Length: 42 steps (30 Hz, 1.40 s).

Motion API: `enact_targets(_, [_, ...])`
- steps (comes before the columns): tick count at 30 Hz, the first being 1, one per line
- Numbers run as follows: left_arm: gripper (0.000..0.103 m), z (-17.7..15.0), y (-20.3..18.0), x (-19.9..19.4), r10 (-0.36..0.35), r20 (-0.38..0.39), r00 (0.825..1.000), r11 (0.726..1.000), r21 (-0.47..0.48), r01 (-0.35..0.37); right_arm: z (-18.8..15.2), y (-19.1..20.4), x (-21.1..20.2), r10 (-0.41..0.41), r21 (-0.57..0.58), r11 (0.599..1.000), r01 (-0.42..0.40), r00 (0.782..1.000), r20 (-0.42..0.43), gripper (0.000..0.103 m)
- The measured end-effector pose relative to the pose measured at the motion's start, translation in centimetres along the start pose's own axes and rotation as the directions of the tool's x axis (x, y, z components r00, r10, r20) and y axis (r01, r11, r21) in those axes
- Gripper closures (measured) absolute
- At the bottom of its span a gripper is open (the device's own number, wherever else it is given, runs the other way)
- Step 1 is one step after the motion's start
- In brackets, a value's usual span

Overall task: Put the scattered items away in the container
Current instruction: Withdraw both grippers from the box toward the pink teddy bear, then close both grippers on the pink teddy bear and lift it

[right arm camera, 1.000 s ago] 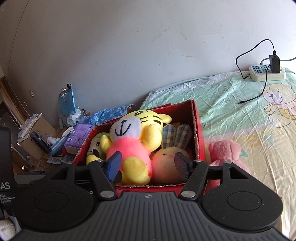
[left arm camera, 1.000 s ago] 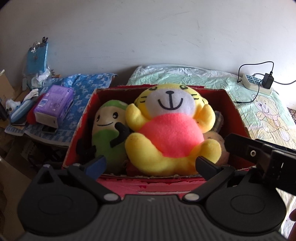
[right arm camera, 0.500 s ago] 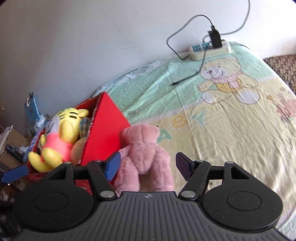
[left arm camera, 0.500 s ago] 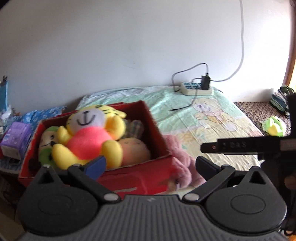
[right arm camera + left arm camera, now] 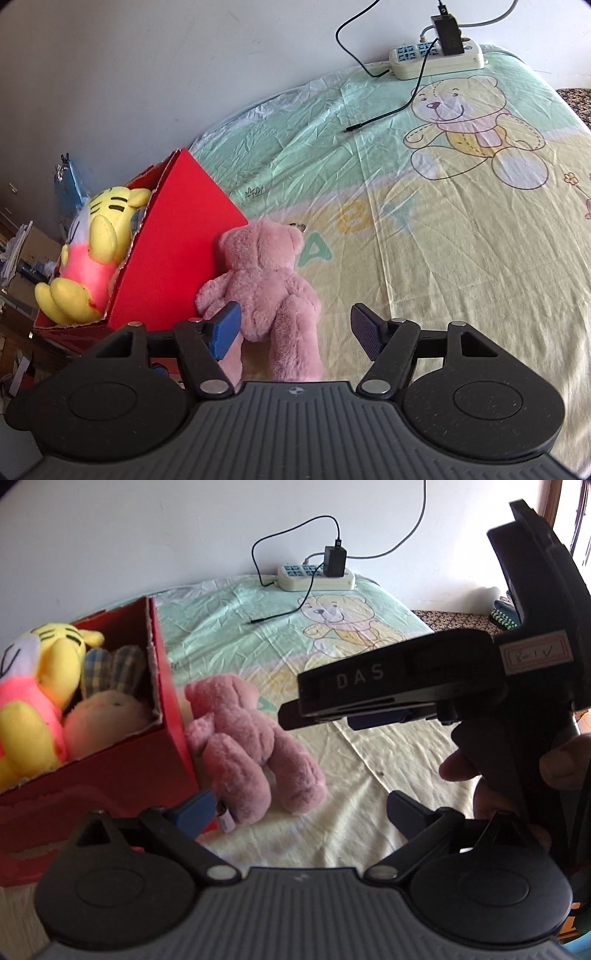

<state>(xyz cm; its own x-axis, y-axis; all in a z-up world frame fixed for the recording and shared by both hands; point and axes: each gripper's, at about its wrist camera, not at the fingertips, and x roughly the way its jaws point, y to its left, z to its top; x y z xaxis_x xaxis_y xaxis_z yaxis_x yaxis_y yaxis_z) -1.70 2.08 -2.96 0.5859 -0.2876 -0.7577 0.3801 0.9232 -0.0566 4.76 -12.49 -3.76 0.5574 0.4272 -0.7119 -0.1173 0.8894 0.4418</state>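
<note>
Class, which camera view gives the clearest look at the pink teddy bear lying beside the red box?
The right wrist view: the pink teddy bear lies face down, centred, sharp, only its legs cut off. The left wrist view shows the bear whole but off-centre and softer, against the red box.

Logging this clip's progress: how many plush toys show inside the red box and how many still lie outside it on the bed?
In the red box: 2 visible, the yellow tiger plush and the peach plush with plaid ears
On the bed sheet: 1, the pink teddy bear
Total: 3
</note>
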Motion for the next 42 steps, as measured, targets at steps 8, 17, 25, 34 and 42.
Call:
enact_targets(8, [0.004, -0.3, 1.4, 2.8, 0.009, -0.075, 0.997, 1.0, -0.022, -0.011, -0.2, 1.3, 2.8, 0.024, -0.138, 0.99, -0.038, 0.994, -0.107, 0.044])
enact_targets(17, [0.015, -0.4, 0.7, 3.9, -0.036, -0.111, 0.993, 0.999, 0.018, 0.038, -0.9, -1.0, 2.2, 0.036, -0.056, 0.997, -0.044, 0.989, -0.143, 0.075])
enact_targets(25, [0.013, -0.6, -2.8, 3.7, -0.146, -0.125, 0.981, 0.973, 0.159, 0.165, -3.3, -3.3, -0.9, -0.01, 0.001, 1.0, 0.01, 0.989, -0.147, 0.075])
enact_targets(34, [0.005, 0.6, -3.0, 4.0, -0.214, -0.106, 0.971, 0.959, 0.169, 0.229, -2.5, -4.5, -1.4, 0.039, 0.13, 0.991, -0.026, 0.994, -0.101, 0.058])
enact_targets(42, [0.004, 1.1, -0.6, 3.2, -0.223, -0.105, 0.969, 0.967, 0.098, 0.233, -1.2, -2.5, -0.9, 0.047, 0.066, 0.997, -0.043, 0.998, -0.053, 0.034])
